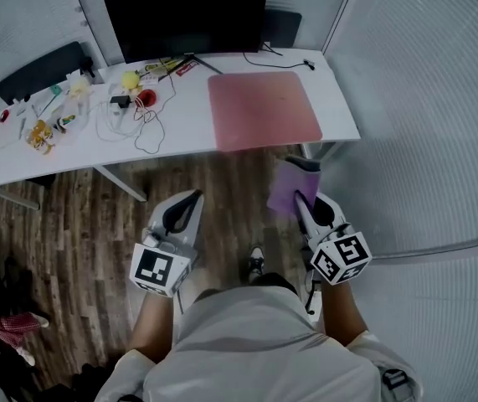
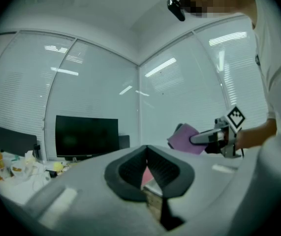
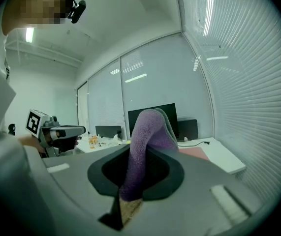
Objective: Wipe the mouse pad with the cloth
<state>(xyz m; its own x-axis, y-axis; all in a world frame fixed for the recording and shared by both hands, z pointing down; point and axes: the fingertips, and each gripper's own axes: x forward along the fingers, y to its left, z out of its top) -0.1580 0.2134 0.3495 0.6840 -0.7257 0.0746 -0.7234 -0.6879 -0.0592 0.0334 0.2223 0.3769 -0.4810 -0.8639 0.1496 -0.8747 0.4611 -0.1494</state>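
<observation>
A pink mouse pad (image 1: 263,109) lies flat on the right part of the white desk (image 1: 71,153), below the monitor. My right gripper (image 1: 305,198) is shut on a purple cloth (image 1: 292,186), held over the floor short of the desk's front edge. In the right gripper view the cloth (image 3: 145,146) stands up between the jaws, with the mouse pad (image 3: 195,153) beyond it. My left gripper (image 1: 190,201) hangs over the floor to the left, jaws together on nothing. The left gripper view shows the cloth (image 2: 186,138) in the other gripper.
A black monitor (image 1: 188,17) stands at the back of the desk. Cables (image 1: 142,124), small bottles and yellow and red items (image 1: 134,86) clutter its left half. A black chair (image 1: 42,69) sits behind at left. Glass walls with blinds close the right side. Wooden floor lies below.
</observation>
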